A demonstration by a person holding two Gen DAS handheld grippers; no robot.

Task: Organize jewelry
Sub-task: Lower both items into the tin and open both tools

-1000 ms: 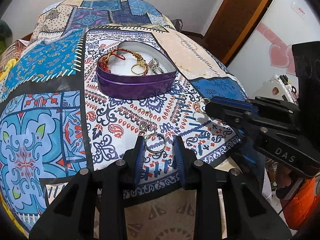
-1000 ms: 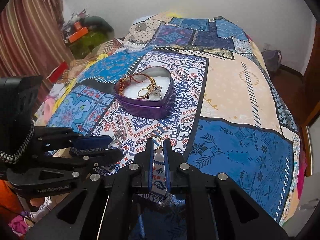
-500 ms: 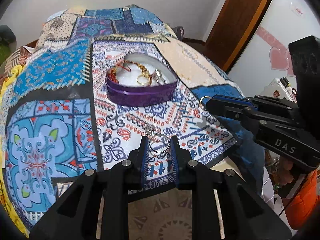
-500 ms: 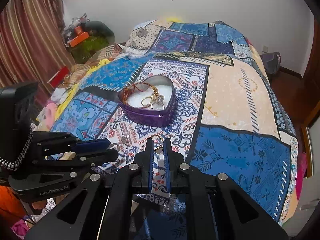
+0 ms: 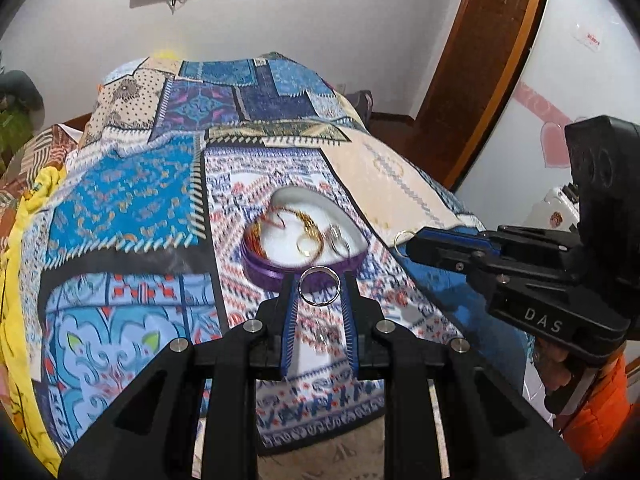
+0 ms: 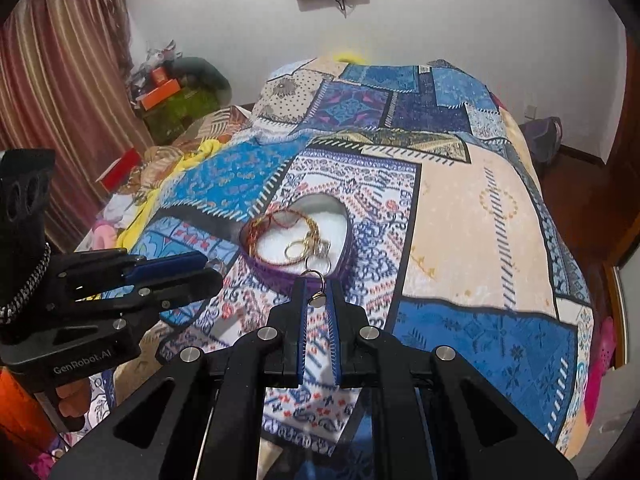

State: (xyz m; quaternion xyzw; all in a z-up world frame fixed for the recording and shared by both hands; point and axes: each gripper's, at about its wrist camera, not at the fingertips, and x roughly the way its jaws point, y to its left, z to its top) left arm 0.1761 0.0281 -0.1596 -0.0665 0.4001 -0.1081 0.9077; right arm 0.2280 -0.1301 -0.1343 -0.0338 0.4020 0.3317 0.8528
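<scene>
patchwork bedspread (image 5: pixel 132 200) over the whole bed, purple heart tin (image 5: pixel 272 272) in the middle with bracelets inside, left gripper (image 5: pixel 319 284) just in front of the tin pinching a silver ring (image 5: pixel 319 286), right gripper (image 6: pixel 317 294) beside the tin squeezing a small earring (image 6: pixel 318 280)

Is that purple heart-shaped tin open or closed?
Open. The purple heart-shaped tin has no lid on; its white inside shows, with a beaded bracelet and rings in it.
</scene>
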